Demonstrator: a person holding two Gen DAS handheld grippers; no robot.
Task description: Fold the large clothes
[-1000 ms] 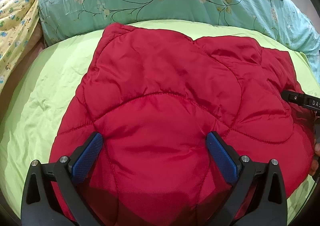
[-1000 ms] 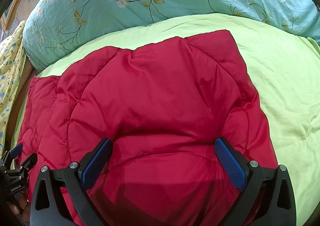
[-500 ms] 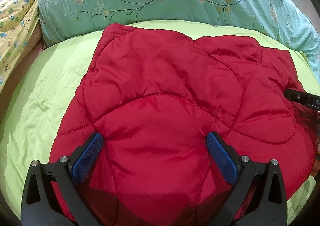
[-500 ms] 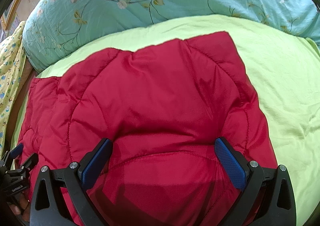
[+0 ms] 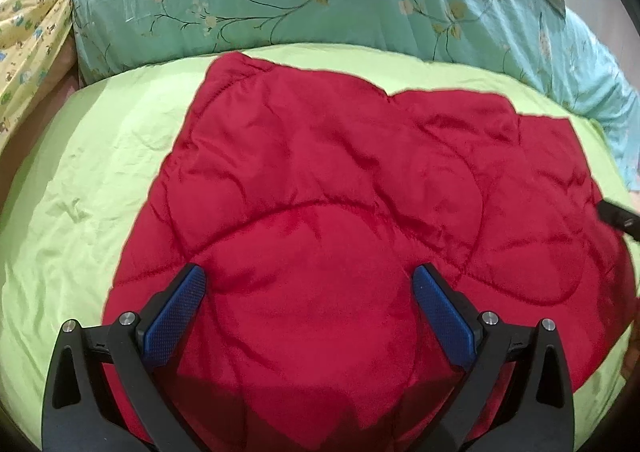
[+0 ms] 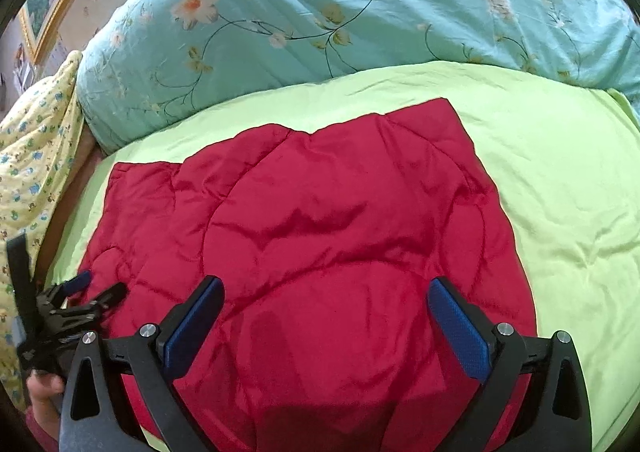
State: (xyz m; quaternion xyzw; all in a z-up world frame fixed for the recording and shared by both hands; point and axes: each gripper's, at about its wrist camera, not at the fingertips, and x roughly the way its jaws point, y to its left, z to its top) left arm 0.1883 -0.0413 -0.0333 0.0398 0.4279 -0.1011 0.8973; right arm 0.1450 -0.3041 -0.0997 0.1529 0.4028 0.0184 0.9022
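Left black two-finger gripper (image 5: 308, 312) and right black two-finger gripper (image 6: 324, 318): blue-padded fingers (image 5: 176, 316) spread wide, empty, side by side above the red quilted jacket (image 5: 340, 211).

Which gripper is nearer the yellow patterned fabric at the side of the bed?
Left. The left gripper is at the red jacket's edge beside the yellow patterned fabric; the right gripper is over the jacket's middle, farther off.

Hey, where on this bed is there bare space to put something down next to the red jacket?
Bare green sheet lies right of the red jacket, up to the floral duvet. Another patch lies left of it, toward the yellow blanket. The strip between jacket and duvet is narrow.
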